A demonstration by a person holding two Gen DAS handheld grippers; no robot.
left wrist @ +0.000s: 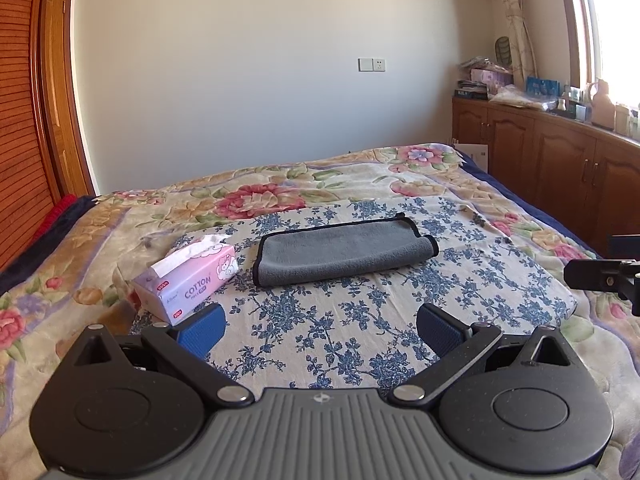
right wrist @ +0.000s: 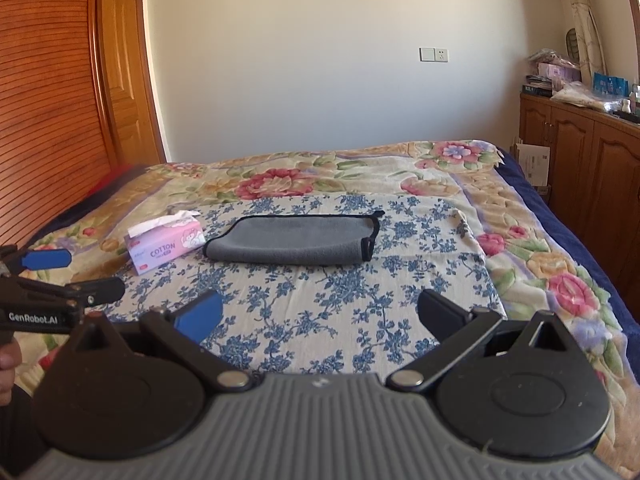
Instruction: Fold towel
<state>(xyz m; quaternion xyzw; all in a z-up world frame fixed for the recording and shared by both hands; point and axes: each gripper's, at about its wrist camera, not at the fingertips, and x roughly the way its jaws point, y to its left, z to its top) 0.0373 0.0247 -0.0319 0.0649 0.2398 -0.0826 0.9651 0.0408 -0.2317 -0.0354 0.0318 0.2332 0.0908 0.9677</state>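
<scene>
The grey towel (left wrist: 344,252) lies folded on the blue-flowered cloth (left wrist: 344,320) on the bed (left wrist: 100,232), at twelve o'clock from both grippers and well apart from them. The tissue pack (left wrist: 188,280) sits just beside it at nine o'clock. The left gripper (left wrist: 320,330) and right gripper (right wrist: 320,314) both have fingers spread wide, holding nothing. A hand (right wrist: 8,364) is cut off at the right view's left edge.

Home bedroom: floral-quilted bed (left wrist: 248,196), wooden cabinets (left wrist: 560,148), curtained window (left wrist: 516,20).
</scene>
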